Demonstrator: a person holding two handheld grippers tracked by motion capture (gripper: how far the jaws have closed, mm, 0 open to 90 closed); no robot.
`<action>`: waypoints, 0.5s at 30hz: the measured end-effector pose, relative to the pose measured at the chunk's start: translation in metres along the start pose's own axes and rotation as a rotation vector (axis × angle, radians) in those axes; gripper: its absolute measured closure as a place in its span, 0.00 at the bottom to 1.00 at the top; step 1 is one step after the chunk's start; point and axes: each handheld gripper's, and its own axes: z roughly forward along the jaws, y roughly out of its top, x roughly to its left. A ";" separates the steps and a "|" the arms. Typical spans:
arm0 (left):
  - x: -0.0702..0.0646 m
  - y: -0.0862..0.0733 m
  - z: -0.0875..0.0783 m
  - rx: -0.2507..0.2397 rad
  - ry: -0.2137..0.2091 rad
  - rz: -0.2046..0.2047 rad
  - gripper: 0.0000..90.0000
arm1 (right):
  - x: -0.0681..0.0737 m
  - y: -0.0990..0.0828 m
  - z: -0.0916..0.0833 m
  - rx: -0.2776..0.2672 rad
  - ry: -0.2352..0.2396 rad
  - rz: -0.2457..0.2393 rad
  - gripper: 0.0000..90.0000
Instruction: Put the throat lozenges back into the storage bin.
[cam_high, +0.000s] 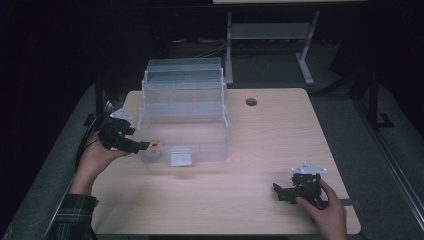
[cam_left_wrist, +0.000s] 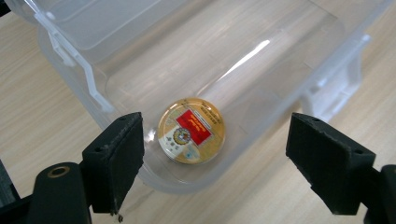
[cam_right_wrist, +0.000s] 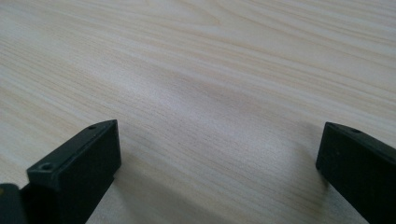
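A clear plastic storage box (cam_high: 185, 112) with its lid swung up stands at the table's back left. Inside it, in the front left corner, lies a small round gold tin with a red label (cam_left_wrist: 191, 130), also seen as a red and yellow spot (cam_high: 156, 145) from above. My left gripper (cam_high: 145, 145) is held at that corner over the box rim, open, its jaws wide apart (cam_left_wrist: 215, 158) on either side of the tin and above it. My right gripper (cam_high: 278, 191) rests low at the front right of the table, open, with bare wood between its jaws (cam_right_wrist: 219, 172).
The wooden table (cam_high: 270, 135) has a cable hole (cam_high: 251, 102) at the back right. The box's front latch (cam_high: 180, 156) juts toward me. A metal stand's legs (cam_high: 305, 62) rise behind the table. The surroundings are dark.
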 end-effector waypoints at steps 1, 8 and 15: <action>-0.002 -0.002 -0.002 -0.003 0.001 0.000 0.21 | 0.000 0.000 0.000 0.000 0.001 -0.001 0.00; -0.017 -0.013 -0.009 -0.019 0.001 0.015 0.21 | 0.000 0.000 0.000 0.000 0.002 0.000 0.00; -0.036 -0.023 -0.009 -0.034 -0.020 0.022 0.21 | 0.000 0.000 0.000 0.000 0.001 0.000 0.00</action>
